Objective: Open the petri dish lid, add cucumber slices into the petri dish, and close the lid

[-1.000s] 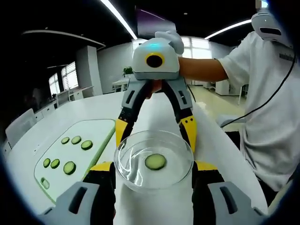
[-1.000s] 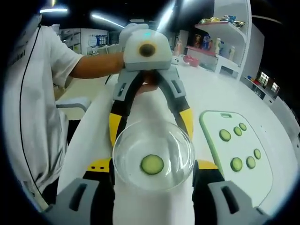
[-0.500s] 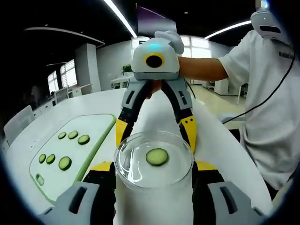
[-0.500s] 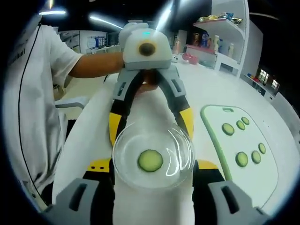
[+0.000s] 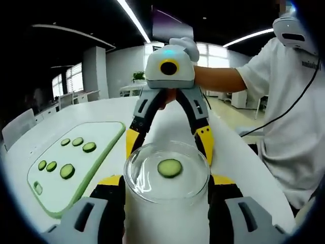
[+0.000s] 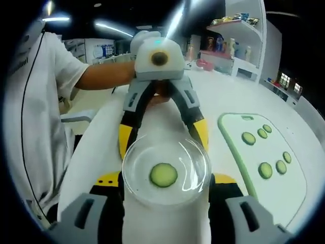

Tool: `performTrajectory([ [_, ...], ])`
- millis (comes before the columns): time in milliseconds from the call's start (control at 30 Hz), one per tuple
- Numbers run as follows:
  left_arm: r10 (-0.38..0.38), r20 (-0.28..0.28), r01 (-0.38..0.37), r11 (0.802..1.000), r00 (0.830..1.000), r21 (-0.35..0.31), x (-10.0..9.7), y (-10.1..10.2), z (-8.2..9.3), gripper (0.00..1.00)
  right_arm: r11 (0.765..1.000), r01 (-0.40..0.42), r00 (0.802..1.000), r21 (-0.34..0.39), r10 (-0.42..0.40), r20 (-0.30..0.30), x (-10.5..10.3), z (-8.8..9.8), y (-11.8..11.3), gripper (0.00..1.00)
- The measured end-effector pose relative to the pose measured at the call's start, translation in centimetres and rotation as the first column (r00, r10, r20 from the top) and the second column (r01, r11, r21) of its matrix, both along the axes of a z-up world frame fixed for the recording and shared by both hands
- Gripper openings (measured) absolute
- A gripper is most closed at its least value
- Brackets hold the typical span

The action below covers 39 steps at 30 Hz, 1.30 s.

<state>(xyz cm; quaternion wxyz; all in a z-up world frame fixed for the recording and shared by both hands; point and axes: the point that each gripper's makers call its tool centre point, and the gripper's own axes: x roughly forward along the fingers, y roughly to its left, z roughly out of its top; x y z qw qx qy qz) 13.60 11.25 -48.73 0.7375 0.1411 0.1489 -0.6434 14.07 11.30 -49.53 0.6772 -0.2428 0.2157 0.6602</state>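
Lifting the petri dish (image 5: 167, 174) slightly versus a second ago; left gripper (image 5: 167, 185) and right gripper (image 6: 166, 185) both clamped on it, cucumber slice (image 5: 169, 168) inside, lid closure looks near done.

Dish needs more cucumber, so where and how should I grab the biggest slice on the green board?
Pinch the biggest slice across its thin rim, coming straight down: it lies flat on the green board, apart from its neighbours, so only the edge offers grip. The petri dish probably has to be let go first.
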Motion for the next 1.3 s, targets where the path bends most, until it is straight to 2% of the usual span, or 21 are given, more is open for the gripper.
performTrajectory([
  [367,0.01,-0.012,-0.011,1.0,1.0,-0.012,0.1,0.6,-0.2,0.65,0.999,0.013,1.0,0.042,-0.013,-0.003,0.3,0.1,0.2,0.67],
  [533,-0.007,0.017,0.007,1.0,1.0,-0.002,-0.3,0.9,0.0,0.69,0.999,0.025,1.0,0.046,-0.025,-0.005,0.4,0.1,0.2,0.67],
  [600,-0.005,0.015,0.005,1.0,1.0,-0.001,-0.3,1.1,0.0,0.69,0.998,0.027,1.0,0.051,-0.027,0.0,0.3,0.3,0.2,0.67],
  [667,0.005,0.007,-0.005,1.0,1.0,-0.012,-0.4,1.3,0.3,0.69,0.995,0.04,0.999,0.087,-0.039,-0.013,0.3,1.2,0.3,0.68],
  [800,0.027,0.005,-0.026,0.998,1.0,-0.064,-0.8,1.7,1.6,0.7,0.988,0.066,0.998,0.14,-0.063,-0.025,0.2,2.4,0.3,0.69],
  [967,0.083,0.023,-0.079,0.987,0.996,-0.143,-1.1,2.4,4.0,0.71,0.963,0.152,0.988,0.224,-0.153,-0.012,1.1,4.2,-0.2,0.69],
  [1033,0.106,0.032,-0.1,0.983,0.994,-0.154,-0.9,2.7,4.5,0.71,0.954,0.181,0.982,0.239,-0.187,0.004,1.4,4.7,-0.5,0.68],
  [1067,0.121,0.033,-0.115,0.981,0.992,-0.159,-0.9,2.9,4.9,0.71,0.952,0.187,0.978,0.243,-0.203,0.043,1.6,4.9,-0.8,0.68],
  [1233,0.159,0.069,-0.146,0.976,0.985,-0.164,-0.9,3.2,6.1,0.71,0.93,0.239,0.961,0.279,-0.267,0.067,1.9,6.3,-1.6,0.68],
  [1300,0.174,0.081,-0.157,0.971,0.981,-0.181,-0.9,3.3,6.8,0.71,0.923,0.253,0.952,0.289,-0.291,0.095,2.1,6.9,-2.0,0.68],
])
